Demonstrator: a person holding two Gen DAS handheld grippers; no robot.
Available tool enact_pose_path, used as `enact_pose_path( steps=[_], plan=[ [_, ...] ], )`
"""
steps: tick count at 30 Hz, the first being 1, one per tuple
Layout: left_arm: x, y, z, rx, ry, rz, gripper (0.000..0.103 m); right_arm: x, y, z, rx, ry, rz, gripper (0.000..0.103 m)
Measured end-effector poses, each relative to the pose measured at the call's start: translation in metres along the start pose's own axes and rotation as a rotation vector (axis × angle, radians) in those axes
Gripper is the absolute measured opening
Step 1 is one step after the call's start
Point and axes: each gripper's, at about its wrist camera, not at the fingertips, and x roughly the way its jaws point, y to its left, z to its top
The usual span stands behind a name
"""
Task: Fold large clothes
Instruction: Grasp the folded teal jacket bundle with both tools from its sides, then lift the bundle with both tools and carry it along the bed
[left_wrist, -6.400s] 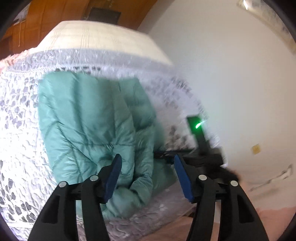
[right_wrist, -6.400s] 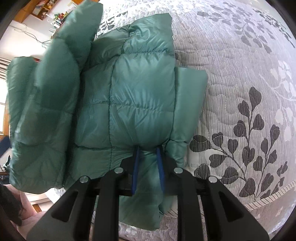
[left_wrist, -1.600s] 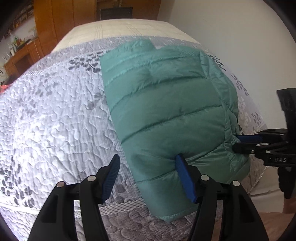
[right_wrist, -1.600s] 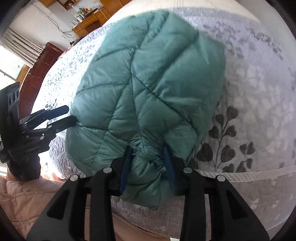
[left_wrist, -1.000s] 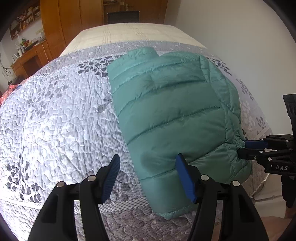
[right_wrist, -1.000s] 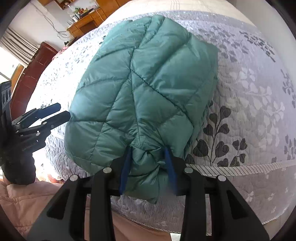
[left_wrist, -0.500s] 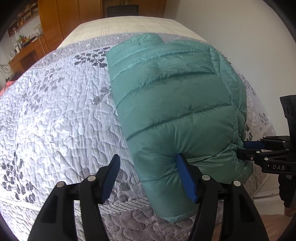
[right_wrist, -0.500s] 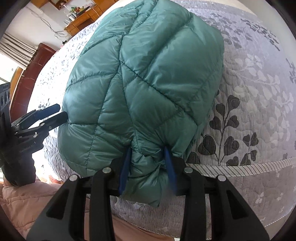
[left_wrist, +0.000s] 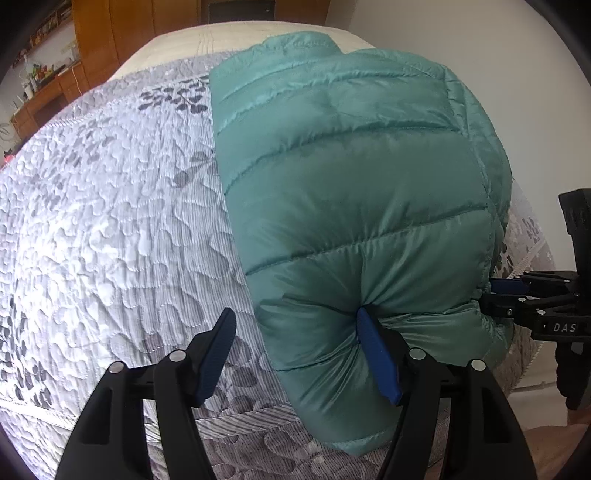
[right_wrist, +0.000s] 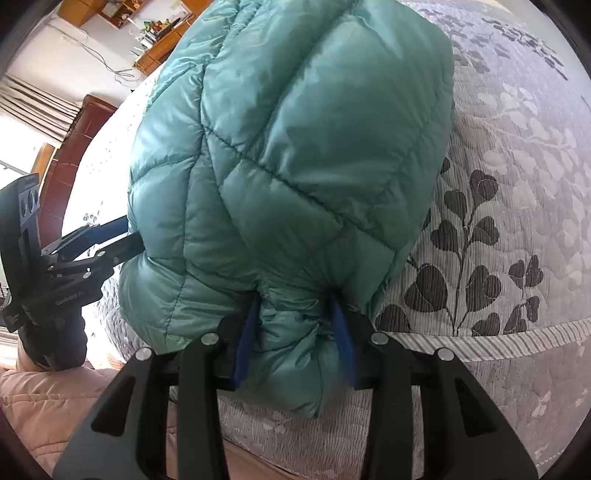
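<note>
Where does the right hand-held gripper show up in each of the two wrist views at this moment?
Left wrist view: the right hand-held gripper enters from the right edge, its blue pads pinching the green puffer jacket.
Right wrist view: its own fingers fill the bottom centre, clamped on a bunch of jacket hem.
Shared landmark: the grey leaf-patterned bedspread under the jacket.

Jacket (right_wrist: 295, 155): teal, folded, on leaf-print bedspread (right_wrist: 517, 221).
Right gripper (right_wrist: 295, 332): pinching near hem.
Left gripper (right_wrist: 110, 240): at left edge.
</note>
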Motion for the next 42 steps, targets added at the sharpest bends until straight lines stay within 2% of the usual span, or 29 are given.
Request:
enact_pose_path(
  steps=[5,6,8,9,11,14,16,21,28,38,42],
  plan=[
    [-0.019,0.014,0.007,-0.065,-0.005,-0.081,0.065,-0.021,0.002,-0.004,-0.005,-0.031,0.006,0.041],
    [-0.024,0.019,0.009,-0.078,-0.015,-0.097,0.066,-0.03,0.002,-0.008,-0.003,-0.046,0.014,0.043],
    [-0.039,0.034,0.015,-0.126,-0.041,-0.157,0.075,-0.053,-0.004,-0.007,0.012,-0.106,0.045,0.058],
    [-0.044,0.042,0.018,-0.149,-0.049,-0.18,0.077,-0.062,-0.006,-0.007,0.018,-0.133,0.052,0.068],
    [-0.05,0.054,0.023,-0.18,-0.068,-0.2,0.079,-0.082,-0.015,-0.005,0.034,-0.19,0.089,0.07],
    [-0.05,0.071,0.027,-0.232,-0.074,-0.229,0.081,-0.093,-0.03,0.001,0.07,-0.227,0.145,0.077],
    [-0.045,0.081,0.03,-0.266,-0.069,-0.289,0.082,-0.094,-0.044,0.004,0.098,-0.233,0.167,0.082],
    [-0.017,0.101,0.035,-0.35,-0.04,-0.43,0.085,-0.07,-0.065,0.017,0.171,-0.229,0.292,0.09],
    [0.021,0.111,0.036,-0.432,0.005,-0.565,0.086,-0.032,-0.088,0.025,0.263,-0.192,0.463,0.091],
    [0.058,0.096,0.042,-0.45,0.024,-0.706,0.089,0.007,-0.107,0.027,0.34,-0.178,0.626,0.093],
    [0.071,0.088,0.046,-0.475,0.036,-0.786,0.09,0.019,-0.106,0.039,0.344,-0.174,0.658,0.093]
  ],
)
